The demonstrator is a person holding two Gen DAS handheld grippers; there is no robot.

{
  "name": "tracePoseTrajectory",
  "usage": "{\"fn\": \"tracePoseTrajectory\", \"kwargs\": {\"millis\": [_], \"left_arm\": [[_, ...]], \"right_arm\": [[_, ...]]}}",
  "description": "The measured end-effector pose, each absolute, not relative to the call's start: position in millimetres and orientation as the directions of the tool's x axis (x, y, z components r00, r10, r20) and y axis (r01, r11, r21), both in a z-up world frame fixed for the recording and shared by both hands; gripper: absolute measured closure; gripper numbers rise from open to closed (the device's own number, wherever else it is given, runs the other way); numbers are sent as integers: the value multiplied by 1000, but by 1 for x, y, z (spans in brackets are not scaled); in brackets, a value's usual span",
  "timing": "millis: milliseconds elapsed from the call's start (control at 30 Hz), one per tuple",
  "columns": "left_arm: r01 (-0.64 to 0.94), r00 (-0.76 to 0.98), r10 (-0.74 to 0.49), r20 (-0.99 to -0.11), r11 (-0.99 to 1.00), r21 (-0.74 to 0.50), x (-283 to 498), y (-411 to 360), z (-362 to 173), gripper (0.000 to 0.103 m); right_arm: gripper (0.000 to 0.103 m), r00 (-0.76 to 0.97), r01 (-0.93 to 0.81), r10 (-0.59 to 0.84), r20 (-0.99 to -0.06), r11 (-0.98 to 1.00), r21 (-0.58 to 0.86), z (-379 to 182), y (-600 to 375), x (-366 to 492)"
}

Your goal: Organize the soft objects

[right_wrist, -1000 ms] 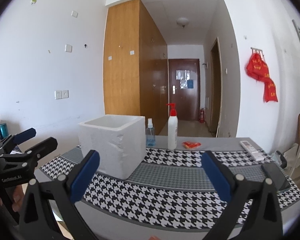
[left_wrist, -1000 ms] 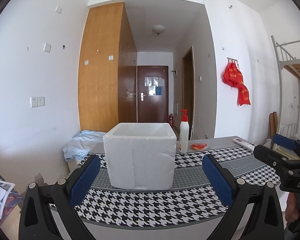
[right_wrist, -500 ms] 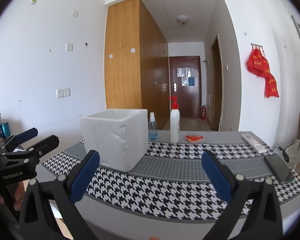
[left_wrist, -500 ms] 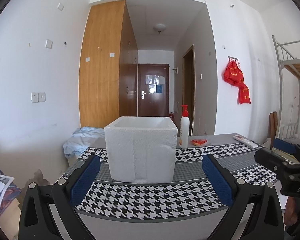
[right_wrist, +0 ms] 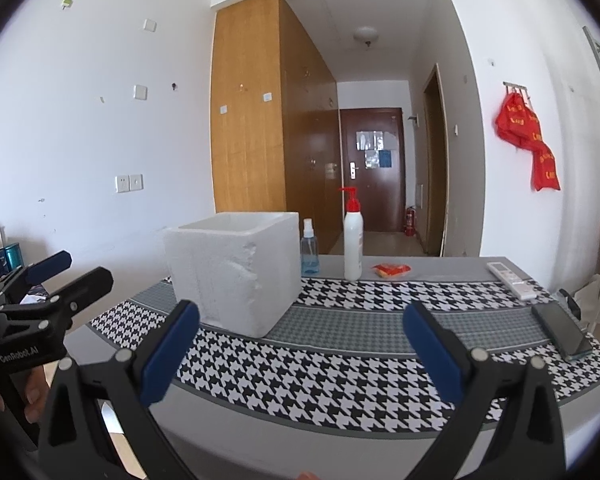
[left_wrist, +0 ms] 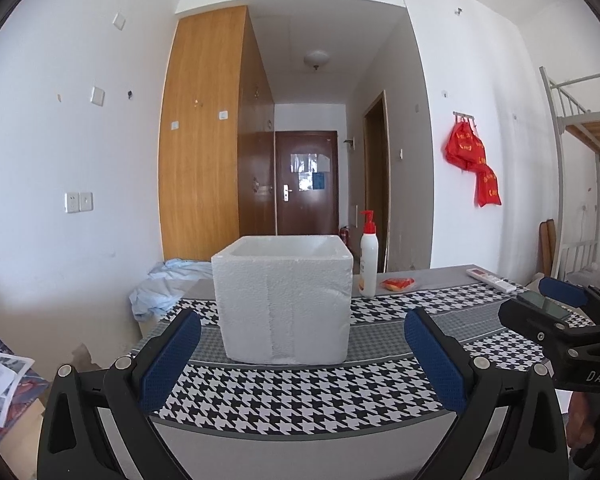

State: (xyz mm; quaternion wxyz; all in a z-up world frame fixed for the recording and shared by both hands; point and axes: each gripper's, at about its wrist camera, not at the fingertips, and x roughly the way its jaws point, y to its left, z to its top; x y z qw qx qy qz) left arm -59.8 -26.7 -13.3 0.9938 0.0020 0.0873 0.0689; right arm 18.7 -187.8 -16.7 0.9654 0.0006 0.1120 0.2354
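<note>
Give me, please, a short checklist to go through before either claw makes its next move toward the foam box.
1. Left claw open and empty: ok.
2. Right claw open and empty: ok.
3. Foam box upright on the houndstooth cloth, top open: ok.
4. Foam box contents known: cannot tell, the inside is hidden from both views.
5. Soft object to sort located: not ok; only an orange packet and a blue cloth off the table's far left show, neither confirmed.
6. Phone and pump bottle out of the path: ok.
</note>
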Motion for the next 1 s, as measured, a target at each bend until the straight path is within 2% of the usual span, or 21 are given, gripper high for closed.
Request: {"fn": "tracePoseTrajectory", "kwargs": {"millis": [1000], "left_arm": [[-150,969,150,-196,989,15,-51,-20,-14,1]], "right_arm": [[0,859,-460,457,-231,887,47,-19,-182,22]]}}
